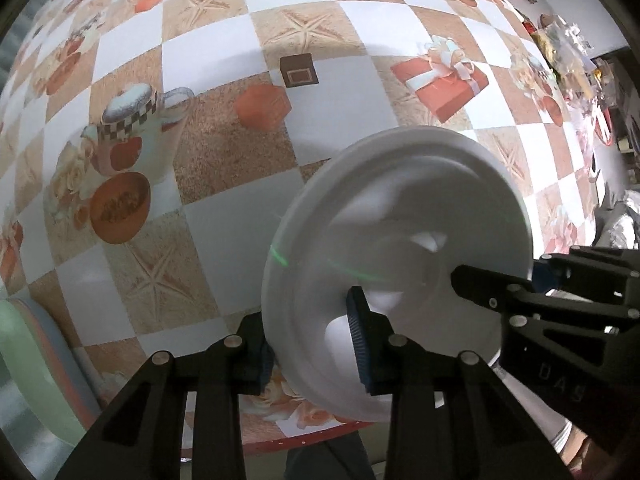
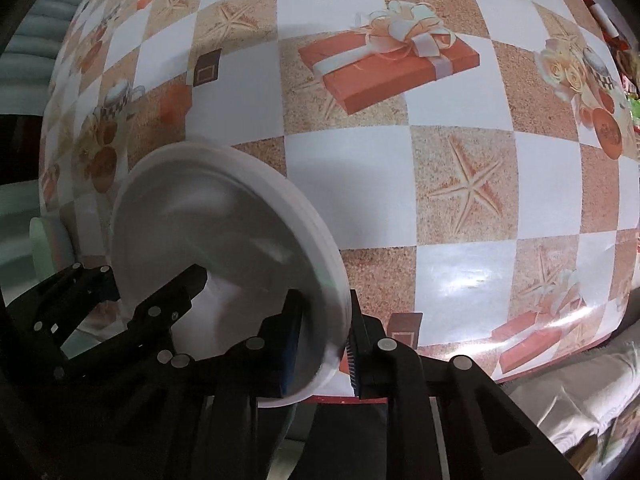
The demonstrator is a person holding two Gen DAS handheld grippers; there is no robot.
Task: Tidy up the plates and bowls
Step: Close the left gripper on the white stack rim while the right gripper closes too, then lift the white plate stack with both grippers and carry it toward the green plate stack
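Glossy oilcloth (image 1: pixel 224 216) covers the table in the left wrist view, checked in white and sandy squares printed with starfish, red gift boxes, cups and orange bowls. A white plate (image 1: pixel 400 232) is lifted and tilted above this cloth near the table's front edge, blurred across its face. The left gripper (image 1: pixel 308 340) has its jaws narrowed onto the plate's near rim, one blue pad under the rim and the other over the plate's inner face. The right gripper (image 1: pixel 500 284) reaches in from the right and clamps the opposite rim. A pale green and blue stack of dishes (image 1: pixel 36 360) lies at the lower left edge of the table. Beyond the far right corner, a cluttered heap of small items (image 1: pixel 568 52) shows against a pale wall. In the right wrist view the same oilcloth (image 2: pixel 400 184) fills the frame, with glare on its near right squares. The plate (image 2: pixel 208 224) sits at the left, held on edge. The right gripper (image 2: pixel 324 344) pinches its rim between narrowed jaws, while the left gripper (image 2: pixel 156 292) grips the far side. Crumpled silvery fabric (image 2: pixel 568 408) lies below the table's edge at the lower right.
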